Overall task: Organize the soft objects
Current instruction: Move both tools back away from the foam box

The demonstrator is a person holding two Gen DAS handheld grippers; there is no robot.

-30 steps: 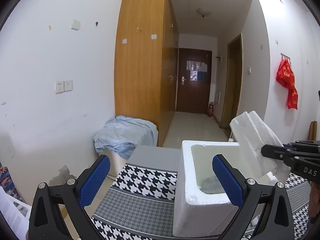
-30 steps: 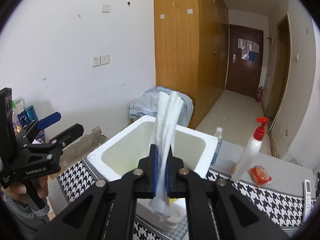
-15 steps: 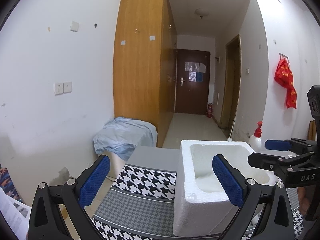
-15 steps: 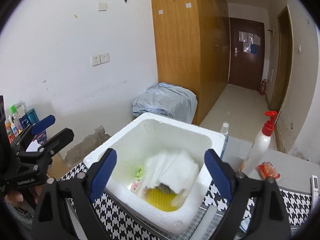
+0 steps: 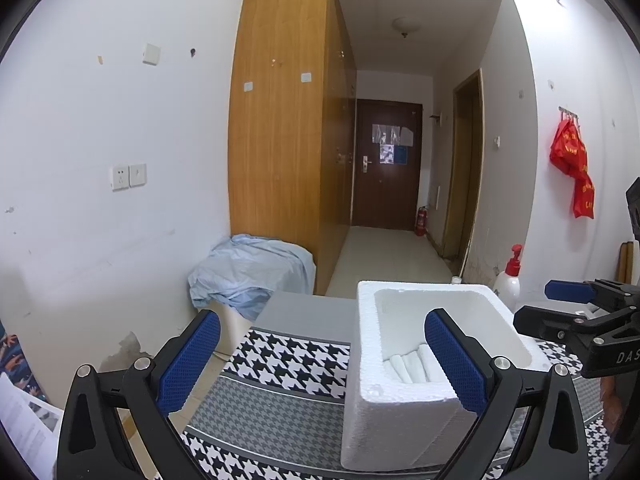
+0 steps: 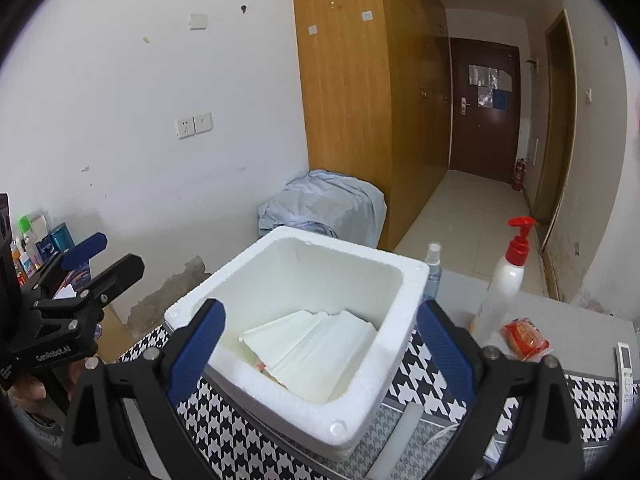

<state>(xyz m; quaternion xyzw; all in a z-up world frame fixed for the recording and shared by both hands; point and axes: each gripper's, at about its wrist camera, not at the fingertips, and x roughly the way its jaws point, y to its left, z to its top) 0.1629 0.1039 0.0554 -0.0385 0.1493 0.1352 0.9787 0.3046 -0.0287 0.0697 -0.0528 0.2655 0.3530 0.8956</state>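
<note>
A ribbed white foam sheet (image 6: 310,350) lies inside the square, grainy styrofoam box (image 6: 362,390); above it the right gripper (image 6: 320,344) is opening, empty, while beside the box the left gripper (image 5: 322,360) is spread, empty.

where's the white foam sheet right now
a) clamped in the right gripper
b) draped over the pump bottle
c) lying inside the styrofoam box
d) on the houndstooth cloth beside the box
c: the white foam sheet lies inside the styrofoam box, with nothing between the right gripper's opening jaws.
</note>
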